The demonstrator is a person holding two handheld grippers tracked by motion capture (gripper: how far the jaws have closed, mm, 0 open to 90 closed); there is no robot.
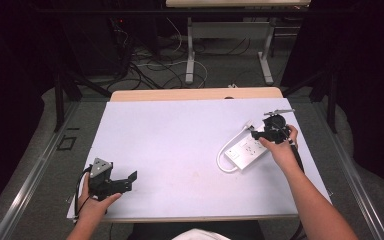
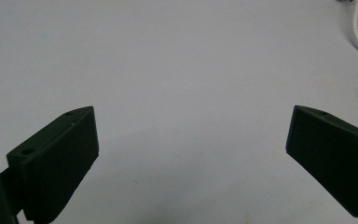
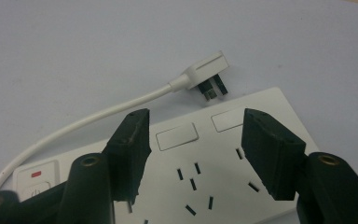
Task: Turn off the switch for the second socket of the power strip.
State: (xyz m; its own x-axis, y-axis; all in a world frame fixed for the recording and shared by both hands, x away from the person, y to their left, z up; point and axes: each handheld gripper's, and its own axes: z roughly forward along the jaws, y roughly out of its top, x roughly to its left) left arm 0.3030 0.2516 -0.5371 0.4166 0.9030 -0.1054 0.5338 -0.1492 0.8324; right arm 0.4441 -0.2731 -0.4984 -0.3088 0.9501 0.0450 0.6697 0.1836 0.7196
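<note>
At the near left of the counter [image 1: 180, 150], the left tongs [image 1: 130, 178] rest low in the person's left hand [image 1: 94, 202], with their jaws spread wide over the bare white surface and nothing between them; in the left gripper view the two black jaws stand far apart above plain counter. Toward the right lies the white power strip [image 1: 246, 150], flat on the counter, with its white cable [image 1: 226, 145] looping round its left end to the plug [image 3: 206, 69], which lies on the counter just beyond the strip's far edge. The right tongs [image 1: 256, 134], held in the right hand [image 1: 281, 147], hang over the strip's far end. In the right gripper view their jaws are partly open and stand above the socket face, one to each side of the slots, gripping nothing.
</note>
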